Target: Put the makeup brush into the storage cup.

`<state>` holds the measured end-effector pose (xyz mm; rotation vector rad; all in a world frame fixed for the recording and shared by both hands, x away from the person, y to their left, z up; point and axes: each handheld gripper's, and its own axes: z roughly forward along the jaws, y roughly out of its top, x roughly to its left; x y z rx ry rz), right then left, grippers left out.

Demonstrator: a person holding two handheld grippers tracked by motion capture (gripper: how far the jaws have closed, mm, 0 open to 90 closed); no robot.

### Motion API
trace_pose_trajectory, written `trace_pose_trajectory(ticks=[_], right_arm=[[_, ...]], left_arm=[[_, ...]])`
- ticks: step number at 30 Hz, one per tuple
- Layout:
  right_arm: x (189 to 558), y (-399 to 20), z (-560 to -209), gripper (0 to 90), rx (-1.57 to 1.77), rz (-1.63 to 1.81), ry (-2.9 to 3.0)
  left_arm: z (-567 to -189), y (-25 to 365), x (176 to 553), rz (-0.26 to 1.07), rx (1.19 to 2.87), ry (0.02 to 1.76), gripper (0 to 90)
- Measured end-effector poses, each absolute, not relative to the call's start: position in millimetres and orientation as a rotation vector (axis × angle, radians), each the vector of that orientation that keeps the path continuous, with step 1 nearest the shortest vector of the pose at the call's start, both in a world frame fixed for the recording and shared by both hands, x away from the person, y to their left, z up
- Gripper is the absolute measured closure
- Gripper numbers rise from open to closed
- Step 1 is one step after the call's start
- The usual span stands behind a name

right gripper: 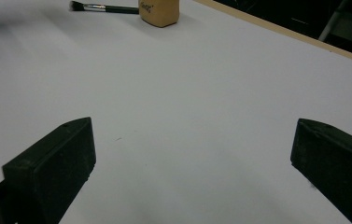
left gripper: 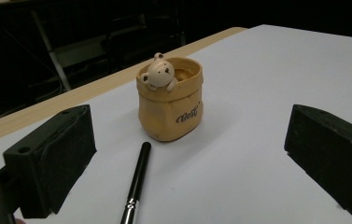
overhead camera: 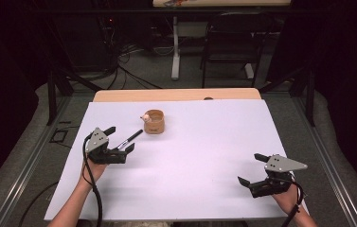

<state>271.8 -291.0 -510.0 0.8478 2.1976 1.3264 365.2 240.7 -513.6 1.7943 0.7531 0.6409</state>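
**Ana:** What have you got on the worktop (overhead camera: 204, 161) right now?

**Me:** From the high view, my left claw (overhead camera: 120, 139) sits at the left side of the white sheet with its jaws spread wide, holding nothing. A brush (overhead camera: 129, 139) lies flat on the sheet between those jaws, touching neither that I can make out. My right claw (overhead camera: 253, 169) is well apart from it, near the front right corner, jaws also apart and empty over bare sheet.

**Ana:** Describe the brush.

**Me:** In the left gripper view it has a slim, glossy black handle with a rounded end, then a silvery metal ferrule lower down, cut off by the bottom edge. In the right gripper view I see the whole length far off: black handle, shiny ferrule, a short dark tuft of bristles at the end away from the pot.

**Ana:** And the pot?

**Me:** A small tan holder (left gripper: 171, 102) shaped like a crumpled sack, standing upright, with dark script lettering on its side and a little pale bear (left gripper: 158, 74) peeking over the rim. The brush's handle end points toward it and stops just beside its base, with a small gap in the left gripper view. Beyond the holder, the wooden worktop edge shows past the sheet.
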Motion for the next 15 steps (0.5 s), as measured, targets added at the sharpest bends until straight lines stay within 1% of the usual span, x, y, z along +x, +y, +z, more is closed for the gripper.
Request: trace_pose_trajectory(ticks=[15], right_arm=[[272, -291, -510, 0.0, 0.849, 1.324, 2.203]], left_arm=[[-515, 241, 383, 0.639, 1.786, 0.765, 1.2]])
